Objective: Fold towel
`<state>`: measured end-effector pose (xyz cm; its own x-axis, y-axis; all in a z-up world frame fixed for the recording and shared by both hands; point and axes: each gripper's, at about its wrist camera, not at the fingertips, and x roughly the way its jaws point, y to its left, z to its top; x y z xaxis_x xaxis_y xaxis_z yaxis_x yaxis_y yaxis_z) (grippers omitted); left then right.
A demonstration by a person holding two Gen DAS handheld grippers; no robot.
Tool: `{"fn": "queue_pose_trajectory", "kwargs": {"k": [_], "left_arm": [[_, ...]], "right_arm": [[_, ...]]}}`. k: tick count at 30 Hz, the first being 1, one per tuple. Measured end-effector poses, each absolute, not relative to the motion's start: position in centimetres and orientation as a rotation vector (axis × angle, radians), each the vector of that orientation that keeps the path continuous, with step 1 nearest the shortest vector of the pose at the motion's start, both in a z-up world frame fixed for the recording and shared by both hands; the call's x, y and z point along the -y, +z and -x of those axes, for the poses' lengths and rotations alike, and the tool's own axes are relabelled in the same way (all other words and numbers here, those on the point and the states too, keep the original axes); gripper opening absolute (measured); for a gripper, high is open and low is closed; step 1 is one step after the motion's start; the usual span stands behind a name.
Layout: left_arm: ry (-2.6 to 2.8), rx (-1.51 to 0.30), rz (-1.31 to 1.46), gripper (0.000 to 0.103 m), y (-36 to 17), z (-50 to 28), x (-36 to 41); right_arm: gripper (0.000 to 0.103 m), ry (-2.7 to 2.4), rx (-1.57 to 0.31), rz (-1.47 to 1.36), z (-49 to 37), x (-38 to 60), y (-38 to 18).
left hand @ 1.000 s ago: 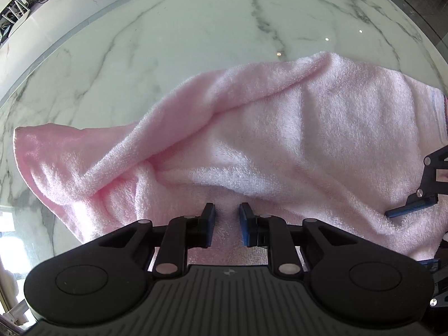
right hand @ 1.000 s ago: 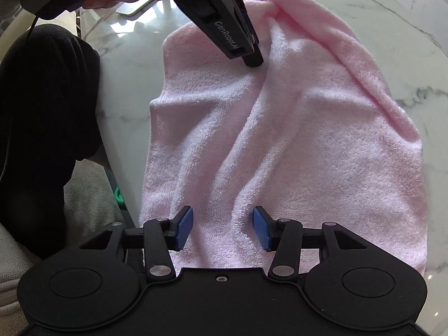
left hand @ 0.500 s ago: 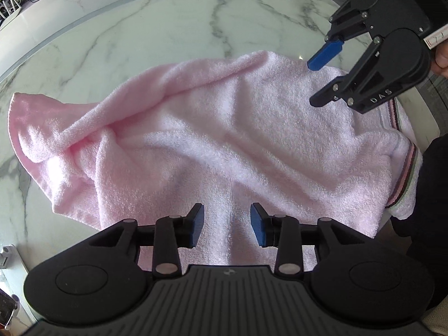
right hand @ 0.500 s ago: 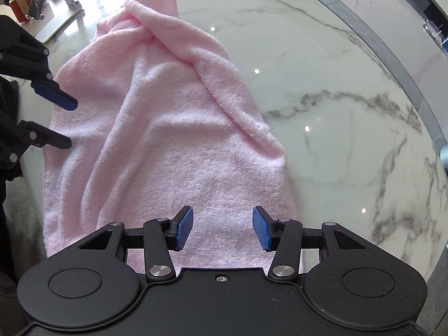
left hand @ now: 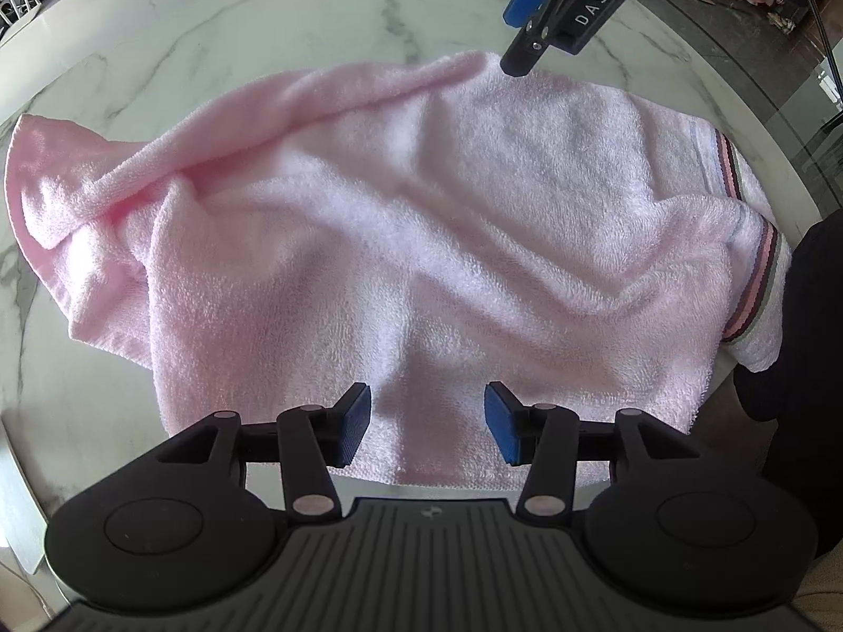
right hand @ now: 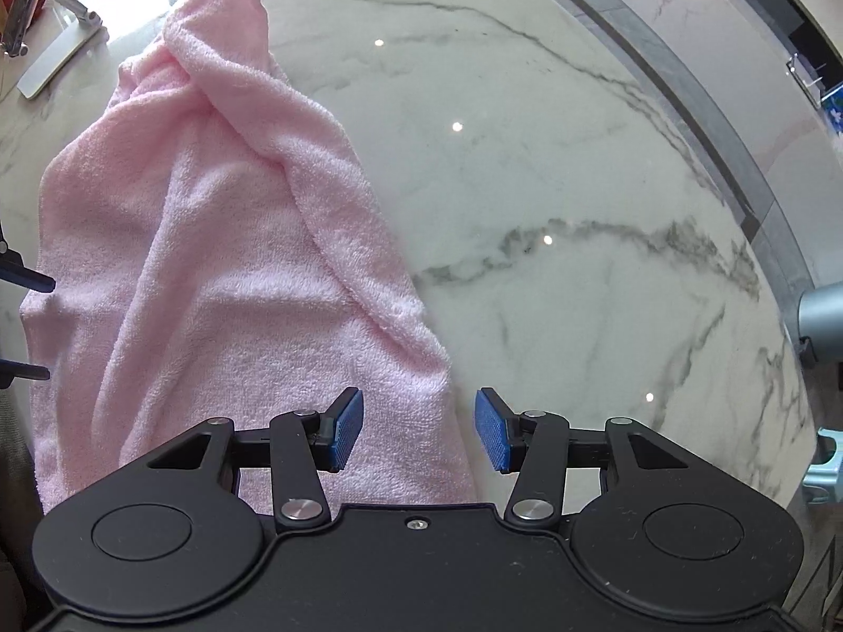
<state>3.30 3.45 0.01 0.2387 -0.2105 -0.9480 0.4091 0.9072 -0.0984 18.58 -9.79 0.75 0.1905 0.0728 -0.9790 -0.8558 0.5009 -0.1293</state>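
A pink terry towel [left hand: 400, 242] lies rumpled on the white marble table [left hand: 211, 42], with a striped hem [left hand: 758, 274] hanging over the table's right edge. My left gripper [left hand: 427, 424] is open and empty, above the towel's near edge. My right gripper [right hand: 419, 429] is open and empty, above the towel's near right corner [right hand: 416, 368]. It also shows in the left wrist view [left hand: 521, 26], above the towel's far edge. The towel [right hand: 211, 274] has a thick rolled fold along its right side. The left gripper's fingertips [right hand: 31, 284] show at the left edge of the right wrist view.
A person in dark clothes [left hand: 806, 347] stands at the table's right edge. A metal stand [right hand: 58, 37] sits at the far left of the right wrist view. A grey cylinder [right hand: 822, 321] and a teal stool [right hand: 827, 468] are beyond the table's right rim.
My left gripper opened, released the towel and pulled back. My right gripper swung toward the towel's far edge and right corner. The towel now lies flatter.
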Motion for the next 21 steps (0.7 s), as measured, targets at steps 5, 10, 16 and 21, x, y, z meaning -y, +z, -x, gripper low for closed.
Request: {"fn": "queue_pose_trajectory", "kwargs": {"k": [5,10,16,21], "left_arm": [[-0.441,-1.267,-0.177,0.046,-0.7,-3.3,-3.4],[-0.45,-1.262,-0.177,0.046,-1.0,-3.4,-3.4],[-0.457,-1.274,-0.16,0.046,-1.3,-3.6,-3.8],[-0.458,-1.295,-0.149,0.045,-1.1,-3.6,-4.1]], "right_arm": [[0.047,0.765,-1.185,0.81,-20.0,8.0,0.6],[0.047,0.753,-1.176,0.794,-21.7,6.2,-0.4],[0.047,0.73,-1.215,0.779,-23.5,5.2,-2.3],[0.046,0.728,-1.227,0.789,-23.7,5.4,-2.9]]}}
